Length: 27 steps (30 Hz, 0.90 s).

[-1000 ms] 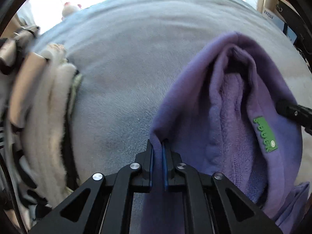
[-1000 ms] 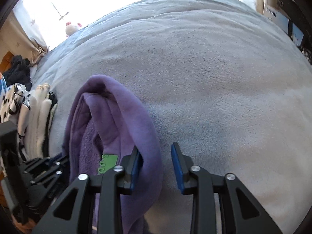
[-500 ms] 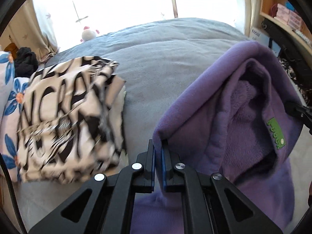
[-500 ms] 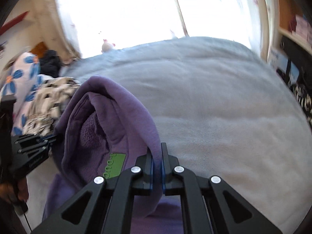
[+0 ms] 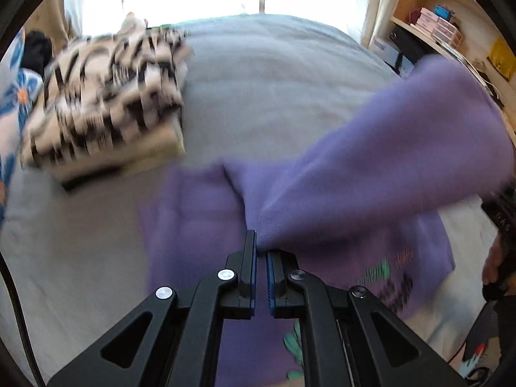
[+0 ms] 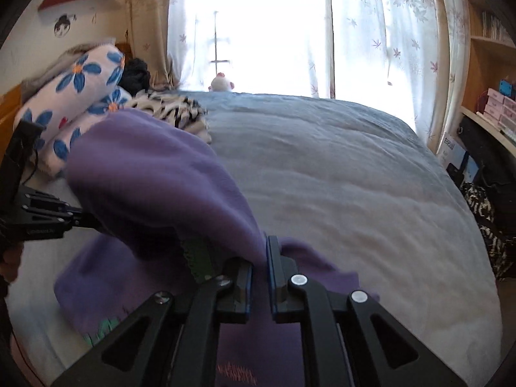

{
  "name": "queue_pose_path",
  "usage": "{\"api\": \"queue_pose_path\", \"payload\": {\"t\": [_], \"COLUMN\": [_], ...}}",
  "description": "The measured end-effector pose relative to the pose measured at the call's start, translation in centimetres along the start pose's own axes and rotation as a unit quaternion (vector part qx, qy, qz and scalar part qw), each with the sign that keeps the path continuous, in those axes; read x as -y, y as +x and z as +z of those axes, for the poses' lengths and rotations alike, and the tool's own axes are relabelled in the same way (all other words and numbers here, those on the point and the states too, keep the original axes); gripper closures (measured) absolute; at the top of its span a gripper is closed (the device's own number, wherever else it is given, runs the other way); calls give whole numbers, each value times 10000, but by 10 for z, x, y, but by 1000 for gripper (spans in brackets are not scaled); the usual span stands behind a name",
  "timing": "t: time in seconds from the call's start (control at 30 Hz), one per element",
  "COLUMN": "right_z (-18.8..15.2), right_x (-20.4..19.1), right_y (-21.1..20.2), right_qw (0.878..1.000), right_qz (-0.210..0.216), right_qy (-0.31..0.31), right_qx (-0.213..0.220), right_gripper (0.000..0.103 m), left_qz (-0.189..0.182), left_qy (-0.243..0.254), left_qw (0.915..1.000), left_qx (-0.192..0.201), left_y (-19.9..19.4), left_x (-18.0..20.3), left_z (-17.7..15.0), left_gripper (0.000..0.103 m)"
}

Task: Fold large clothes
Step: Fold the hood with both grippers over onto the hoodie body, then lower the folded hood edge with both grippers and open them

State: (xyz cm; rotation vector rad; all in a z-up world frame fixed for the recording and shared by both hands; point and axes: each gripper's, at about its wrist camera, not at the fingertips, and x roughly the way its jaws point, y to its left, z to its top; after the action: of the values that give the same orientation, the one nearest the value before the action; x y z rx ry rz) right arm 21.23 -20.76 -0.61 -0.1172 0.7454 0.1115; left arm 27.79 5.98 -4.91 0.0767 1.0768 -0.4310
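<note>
A purple sweatshirt [image 5: 387,161] with a green print hangs in a fold between my two grippers, and its lower part lies on the grey bed cover [image 5: 274,80]. My left gripper [image 5: 261,245] is shut on one edge of the fold. My right gripper [image 6: 259,258] pinches the other edge of the sweatshirt [image 6: 154,174]; its jaws are opening slightly with the fabric still between the pads. In the right wrist view the left gripper's body [image 6: 48,219] shows at the left, its tips hidden behind the cloth.
A folded black-and-cream patterned garment [image 5: 103,96] lies on the bed to the left, beside blue-flowered pillows [image 6: 74,96]. A small plush toy [image 6: 221,84] sits at the far edge by the curtained window. Wooden shelves [image 5: 435,25] with boxes stand on the right.
The right gripper closed on the sweatshirt's edge. Both grippers then rose and carried the fold across the bed toward the patterned garment, and the sweatshirt's body now trails on the cover.
</note>
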Motion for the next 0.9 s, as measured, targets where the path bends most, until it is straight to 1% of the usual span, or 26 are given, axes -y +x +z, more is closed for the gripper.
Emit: {"api": "queue_pose_path", "payload": {"t": [0.03,0.1,0.17,0.23,0.33,0.37,0.43,0.47,0.5,0.53,0.57,0.6,0.63,0.67,0.7,0.8,0.9], "right_z": [-15,-45,-68,-88,-105,-108,-112,-115,-116,-116,-115,-112,-111,-110,-110,-107,-108], "right_x": [-4,-11,-16,-19,-20,-20,-22,-21,-23,-23,-23,-23,-23,-23,-22,-20,-15], "right_y": [0,6,9,7,-4,-9,-20,-23,-25,-29,-33,-33,-36,-37,-37,-29,-15], "right_qw": [9999,9984,9960,9939,9929,9928,9917,9909,9901,9891,9879,9866,9846,9819,9789,9702,9613], "right_qz": [-26,-57,-82,26,179,226,395,473,553,652,768,860,982,1105,1223,1451,1569], "right_qy": [-26,-51,-56,9,183,249,424,503,595,708,814,892,1008,1151,1288,1644,1971], "right_qx": [-142,-560,-884,-1102,-1159,-1152,-1147,-1153,-1149,-1117,-1077,-1058,-1040,-1023,-1010,-1033,-1112], "right_gripper": [92,90,90,90,90,90,88,83,74,70,63,56,53,48,45,45,45], "left_qz": [-52,-130,-196,-157,-345,-428,-585,-669,-748,-899,-1082,-1191,-1326,-1422,-1514,-1780,-1986], "left_qy": [-40,-139,-190,-166,-242,-280,-322,-349,-381,-441,-519,-573,-658,-729,-783,-967,-1219], "left_qw": [9999,9994,9986,9985,9973,9967,9958,9953,9947,9934,9914,9900,9880,9865,9850,9790,9723], "left_qx": [-81,-279,-460,-502,-600,-623,-629,-612,-592,-563,-525,-494,-432,-357,-278,-221,-181], "left_y": [5,15,24,26,25,23,19,17,14,10,7,3,0,-1,-2,6,22], "left_x": [-1,0,-2,-1,0,0,3,4,5,7,8,10,11,10,11,12,10], "left_z": [-13,-34,-55,-68,-90,-95,-102,-106,-108,-110,-112,-114,-113,-114,-114,-109,-105], "left_gripper": [99,99,99,98,94,92,83,81,77,73,70,62,54,52,52,52,52]}}
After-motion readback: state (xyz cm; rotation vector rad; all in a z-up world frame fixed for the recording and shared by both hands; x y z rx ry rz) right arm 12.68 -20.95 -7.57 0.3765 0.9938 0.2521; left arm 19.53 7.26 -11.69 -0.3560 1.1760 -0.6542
